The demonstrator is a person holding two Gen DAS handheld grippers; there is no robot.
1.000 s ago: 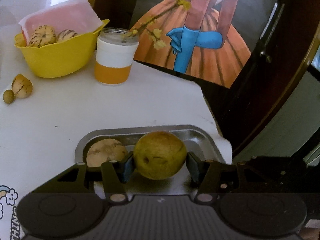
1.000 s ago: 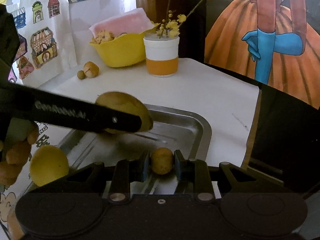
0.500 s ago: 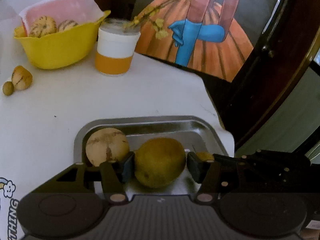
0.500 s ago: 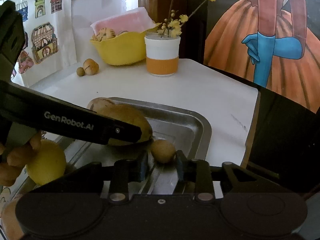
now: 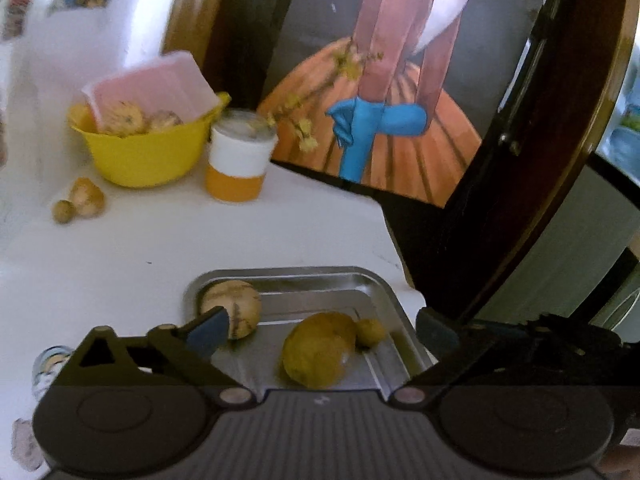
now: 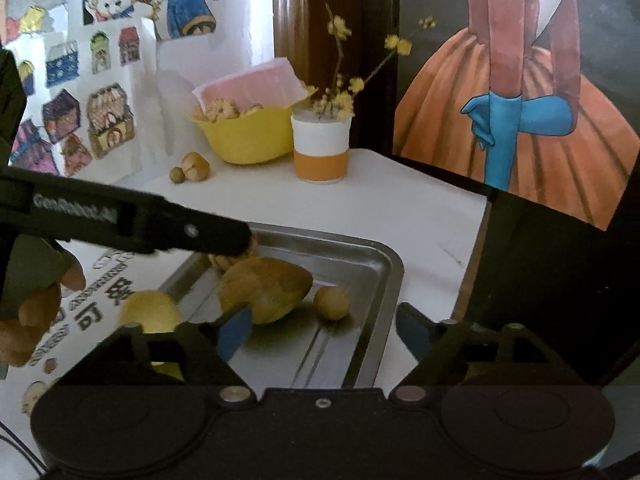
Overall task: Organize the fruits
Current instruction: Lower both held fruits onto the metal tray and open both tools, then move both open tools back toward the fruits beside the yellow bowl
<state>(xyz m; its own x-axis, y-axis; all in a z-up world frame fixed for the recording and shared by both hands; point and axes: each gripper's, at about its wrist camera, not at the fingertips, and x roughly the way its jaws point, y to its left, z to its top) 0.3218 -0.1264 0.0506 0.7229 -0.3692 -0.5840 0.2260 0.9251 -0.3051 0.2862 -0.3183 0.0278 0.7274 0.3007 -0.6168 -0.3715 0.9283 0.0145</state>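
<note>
A: Claw states?

B: Both of mine stood wide apart, holding nothing. My left gripper (image 5: 320, 330) hung over the steel tray (image 5: 384, 288), lower centre of its frame; my right gripper (image 6: 326, 330) sat over the same tray's near end.

A: Where was the fruit?

B: In the tray: a large yellow-brown pear-like fruit (image 5: 318, 350) lying free at lower centre, a small round fruit (image 5: 370, 332) touching its right side, and a pale striped melon (image 5: 234, 306) at the tray's far-left corner. Outside it, a yellow round fruit (image 6: 150, 312) at lower left of the right view. Two loose fruits (image 6: 192, 167) lay by the yellow bowl (image 6: 250, 140) in the upper middle; the bowl held more.

A: Doing the step well?

B: My call: lift each claw straight up clear of the tray, don't nudge the round ones, they'd roll. Then go for the loose pair by the bowl.

A: Any writing?

B: "GenRobot.AI" on the left gripper's arm, blurred. Chinese print on the table sheet, one character read 可, rest unclear.
</note>
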